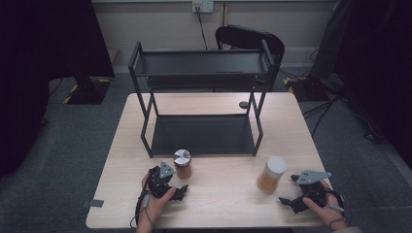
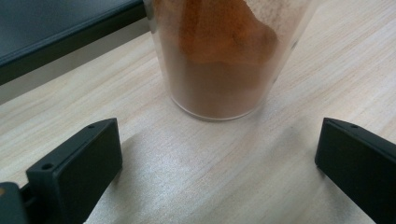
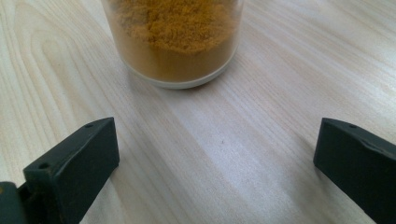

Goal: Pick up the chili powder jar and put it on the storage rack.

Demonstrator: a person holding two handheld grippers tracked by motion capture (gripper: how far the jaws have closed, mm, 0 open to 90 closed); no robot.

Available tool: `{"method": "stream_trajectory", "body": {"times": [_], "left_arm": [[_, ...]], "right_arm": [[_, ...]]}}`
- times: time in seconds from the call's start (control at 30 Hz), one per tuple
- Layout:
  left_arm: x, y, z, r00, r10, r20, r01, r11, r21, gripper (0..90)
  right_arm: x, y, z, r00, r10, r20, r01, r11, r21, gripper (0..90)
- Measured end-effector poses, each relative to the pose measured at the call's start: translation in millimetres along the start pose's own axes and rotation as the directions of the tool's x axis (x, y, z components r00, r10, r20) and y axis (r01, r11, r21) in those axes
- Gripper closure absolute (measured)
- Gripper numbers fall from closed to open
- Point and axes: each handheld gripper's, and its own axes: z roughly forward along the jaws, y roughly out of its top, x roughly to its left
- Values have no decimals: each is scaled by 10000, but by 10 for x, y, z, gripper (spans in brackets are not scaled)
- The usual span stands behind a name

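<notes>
High view first: I have two spice jars on the wooden table (image 1: 214,194), in front of a black two-tier rack (image 1: 201,97) that stands toward twelve o'clock. Starting at the left, my left gripper (image 1: 179,189) sits at about seven o'clock on the table with its jaws spread wide and nothing between them. Just beyond it, at its one o'clock, stands the small jar of reddish-brown powder (image 1: 182,164) with a silver metal lid. In the left gripper view that jar (image 2: 219,56) rises straight ahead at twelve, near the jaw tips but apart from them.

I judge it a clear, rigid jar, glass or hard plastic, I cannot tell which. It is about full, so it has some weight for its size, and the smooth round wall could slip or twist under flat pads. I would take it across the body, below the lid and around mid-height, squarely across its widest line.

Moving right, the larger jar of yellow-orange powder (image 1: 271,174) with a white lid stands at about five o'clock on the table. My right gripper (image 1: 291,191) rests just to its right, jaws likewise released and empty. In the right gripper view the jar (image 3: 175,42) stands ahead at eleven to twelve, a little further off.

This one looks wider and heavier; I would centre the jaws first, grip low on the wall, not on the lid, and lift it upright.
</notes>
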Motion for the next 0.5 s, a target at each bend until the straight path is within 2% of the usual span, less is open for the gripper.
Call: {"method": "stream_trajectory", "body": {"times": [0.33,0.43,0.5], "left_arm": [[-13,-6,-4,10000,-1,-8,1,10000,-28,5],[-4,-18,3,9996,-268,117,271,9995,-188,13],[-5,-12,3,9995,-298,117,300,9994,-186,14]], "right_arm": [[1,-1,0,10000,1,2,-1,10000,-3,0],[1,0,0,10000,3,5,-3,10000,-2,0],[1,0,0,10000,4,4,-4,10000,-2,0]]}}
